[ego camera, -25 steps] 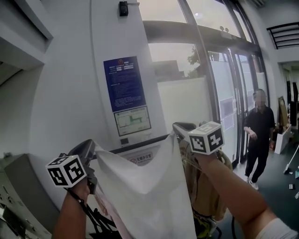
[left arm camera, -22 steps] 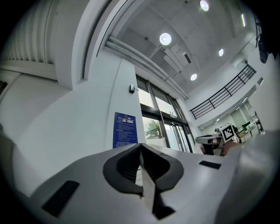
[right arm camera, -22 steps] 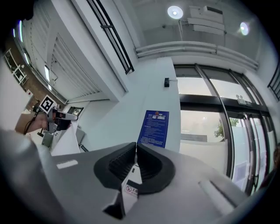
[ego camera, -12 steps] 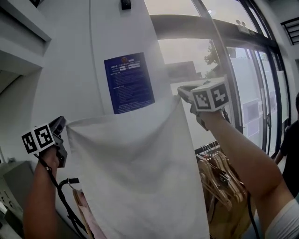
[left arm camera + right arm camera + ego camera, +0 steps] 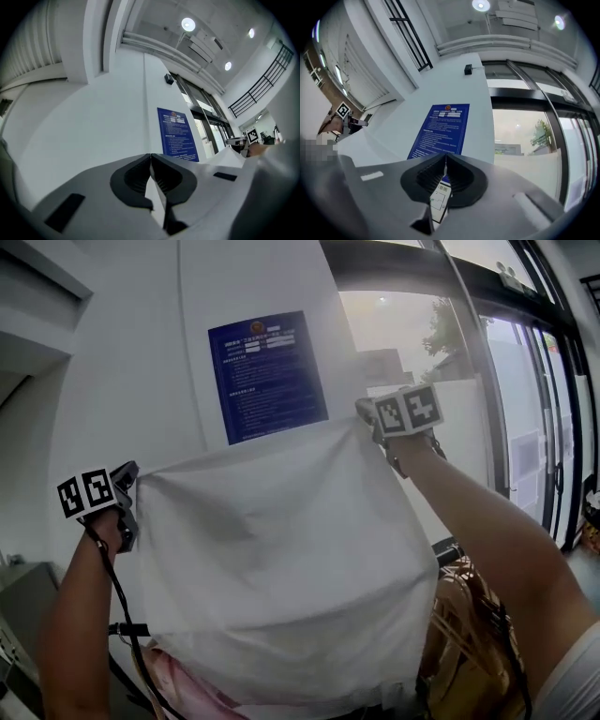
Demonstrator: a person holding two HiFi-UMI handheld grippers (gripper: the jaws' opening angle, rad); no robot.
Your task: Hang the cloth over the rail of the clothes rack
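Note:
In the head view a white cloth [image 5: 281, 568] hangs spread flat between my two raised grippers, in front of a white wall. My left gripper [image 5: 127, 486] is shut on its upper left corner. My right gripper [image 5: 364, 412], higher up, is shut on the upper right corner. A short dark stretch of the rack's rail [image 5: 448, 547] shows low, just right of the cloth; the cloth hides the rest. In the left gripper view the left gripper [image 5: 150, 155] pinches the cloth [image 5: 154, 197]. In the right gripper view the right gripper [image 5: 445, 154] is closed, with the cloth [image 5: 379, 145] running off to the left.
A blue notice [image 5: 267, 376] hangs on the wall behind the cloth. Wooden hangers and tan garments [image 5: 469, 624] hang on the rack at lower right, and a pink garment [image 5: 187, 690] at lower left. Tall glass doors [image 5: 525, 427] stand to the right.
Both grippers have risen and moved apart, drawing the cloth out wide and flat and lifting it. The view has tilted upward, and the person by the doors has left the picture.

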